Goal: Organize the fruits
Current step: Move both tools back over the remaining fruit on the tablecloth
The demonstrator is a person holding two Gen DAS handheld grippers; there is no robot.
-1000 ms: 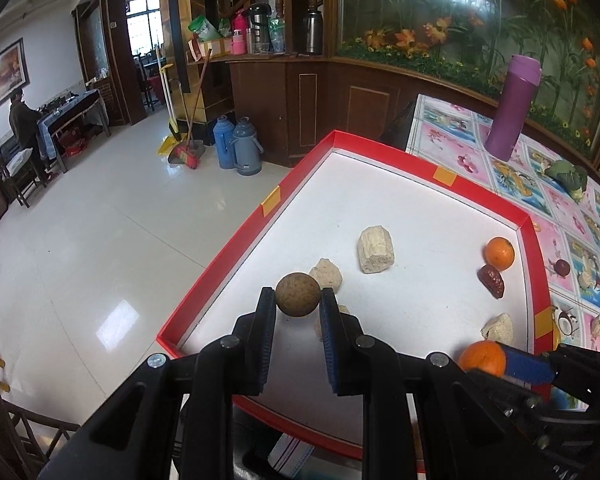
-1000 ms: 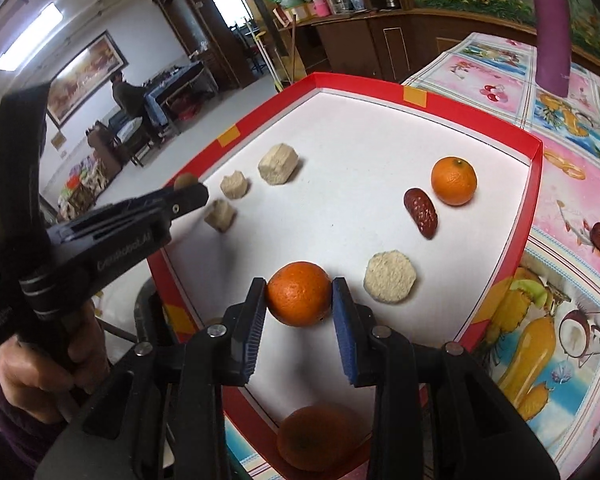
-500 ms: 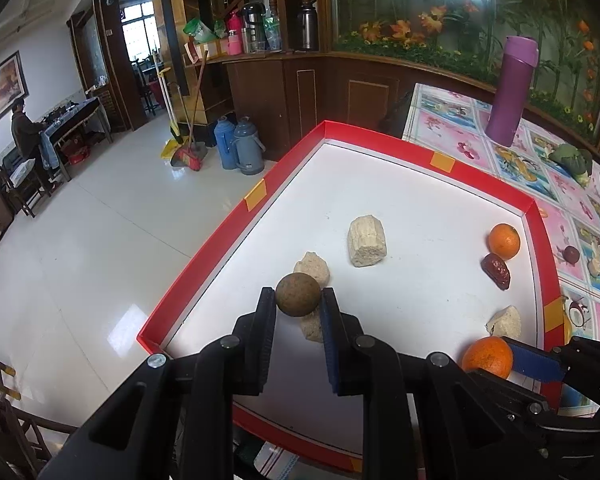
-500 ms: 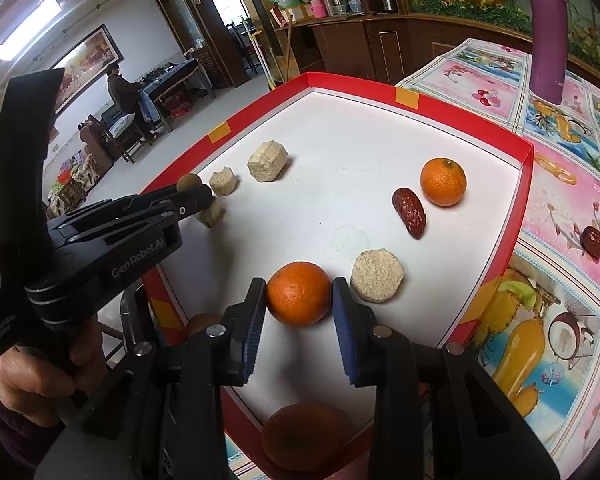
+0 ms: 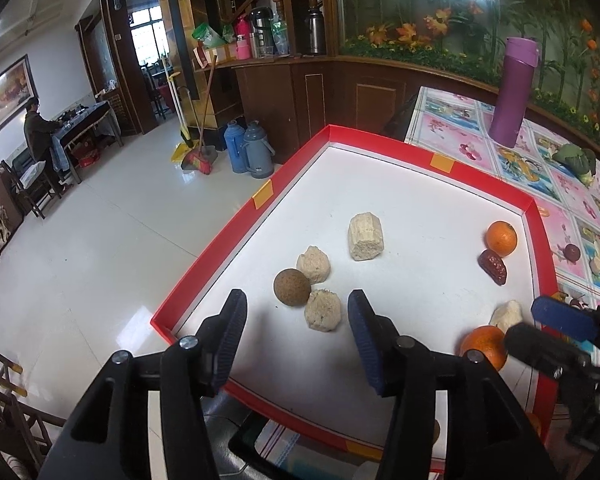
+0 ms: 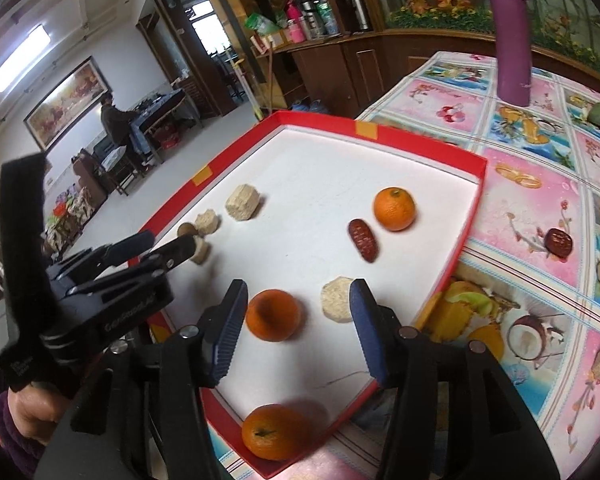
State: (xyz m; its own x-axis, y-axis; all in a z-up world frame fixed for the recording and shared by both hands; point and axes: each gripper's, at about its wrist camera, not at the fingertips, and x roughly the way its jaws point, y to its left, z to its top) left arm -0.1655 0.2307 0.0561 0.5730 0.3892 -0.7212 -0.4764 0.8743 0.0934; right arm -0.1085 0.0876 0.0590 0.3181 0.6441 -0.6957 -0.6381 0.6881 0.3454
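While both jaws are spread, nothing is held: the brown ball (image 5: pixel 292 286) lies before the left gripper (image 5: pixel 297 336), and an orange (image 6: pixel 273 314), slightly blurred, seemingly rests between the right gripper (image 6: pixel 298 330) fingers on the red tray (image 6: pixel 470 216).

Bright, even daylight; ceiling strip light (image 6: pixel 18 62) at 10 o'clock. Glare is seen on floor tiles (image 5: pixel 124 330) at 8 o'clock. Soft shadows. Fisheye bending and dark vignetting are noted at edges; slight motion blur is noted.
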